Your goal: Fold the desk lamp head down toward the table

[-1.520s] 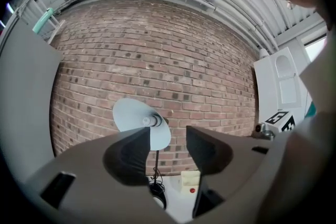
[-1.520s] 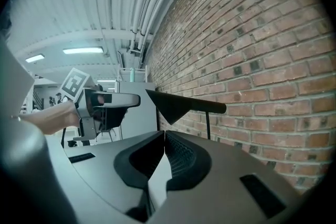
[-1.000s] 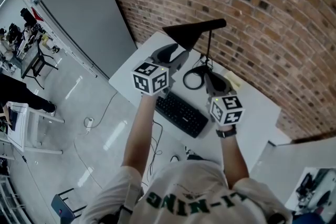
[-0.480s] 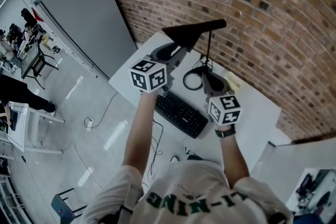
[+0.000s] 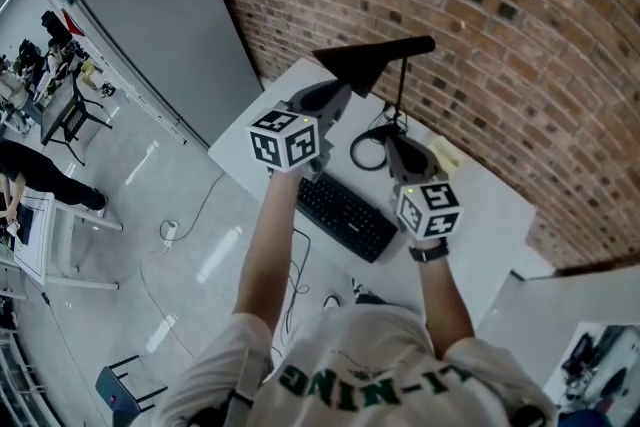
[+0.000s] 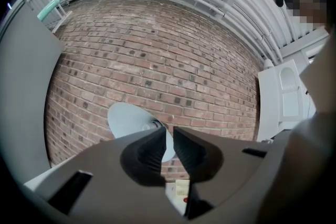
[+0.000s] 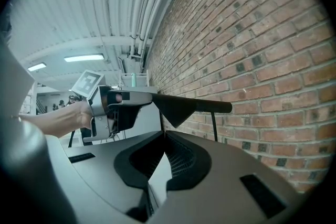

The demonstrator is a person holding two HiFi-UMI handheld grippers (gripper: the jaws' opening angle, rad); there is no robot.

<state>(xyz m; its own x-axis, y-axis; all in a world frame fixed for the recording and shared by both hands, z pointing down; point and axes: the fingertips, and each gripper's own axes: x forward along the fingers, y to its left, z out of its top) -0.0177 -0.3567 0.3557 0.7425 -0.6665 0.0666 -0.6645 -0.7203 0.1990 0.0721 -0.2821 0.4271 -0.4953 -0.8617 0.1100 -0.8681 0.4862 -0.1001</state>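
The black desk lamp stands on the white table, its cone shade held high on a level arm above a thin stem and a ring base. My left gripper reaches the shade's lower rim. In the left gripper view its jaws are closing, and the rim of the shade's pale inside sits in the narrow gap between them. The right gripper view shows that grip from the side on the shade. My right gripper sits low beside the base, shut, fingertips touching with nothing between.
A black keyboard lies on the table's near side under my arms. The brick wall runs close behind the lamp. A grey partition stands to the left. A yellow note lies beside the base.
The left gripper's jaws, spread wide a second ago, have come together on the shade's rim. The lamp and the right gripper have stayed put.
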